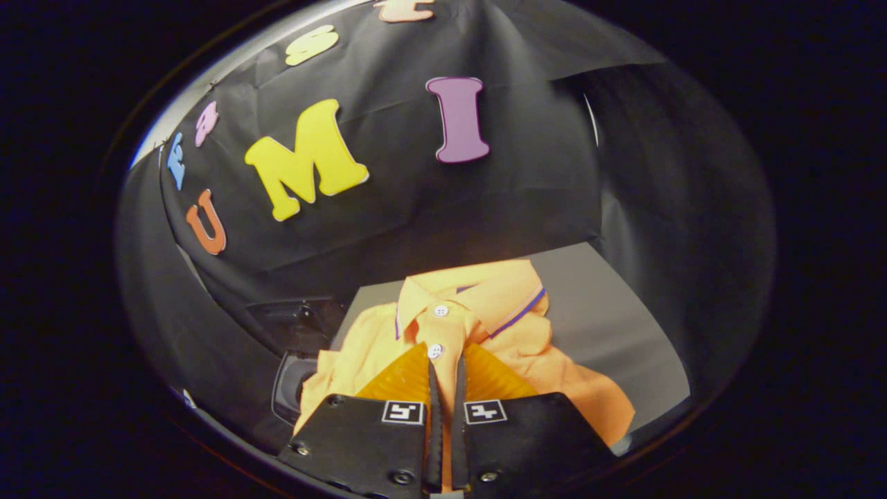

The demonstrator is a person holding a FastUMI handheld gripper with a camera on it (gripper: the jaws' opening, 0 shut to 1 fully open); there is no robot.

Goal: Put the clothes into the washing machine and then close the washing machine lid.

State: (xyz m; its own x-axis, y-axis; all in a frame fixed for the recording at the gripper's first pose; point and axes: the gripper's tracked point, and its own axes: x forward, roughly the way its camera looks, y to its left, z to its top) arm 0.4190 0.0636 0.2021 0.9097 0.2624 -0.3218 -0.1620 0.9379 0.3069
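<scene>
My tongs (445,371) are nearly closed, their two fingers pinching the button placket of an orange polo shirt (485,326) between them. The fabric runs down through the narrow gap, and both fingers press on it. Each finger mount carries a small square black-and-white marker (402,412); these bear coded patterns, and I can read no writing or brand on them or on the shirt. The shirt has a folded collar with a thin purple stripe (518,313) and two white buttons (440,310) just ahead of the fingertips. Its body spreads to both sides of the tongs over a grey worktop (610,312). To the left of the shirt, partly covered by its edge, I see the dark washing machine (294,339) with its round opening (291,388).
</scene>
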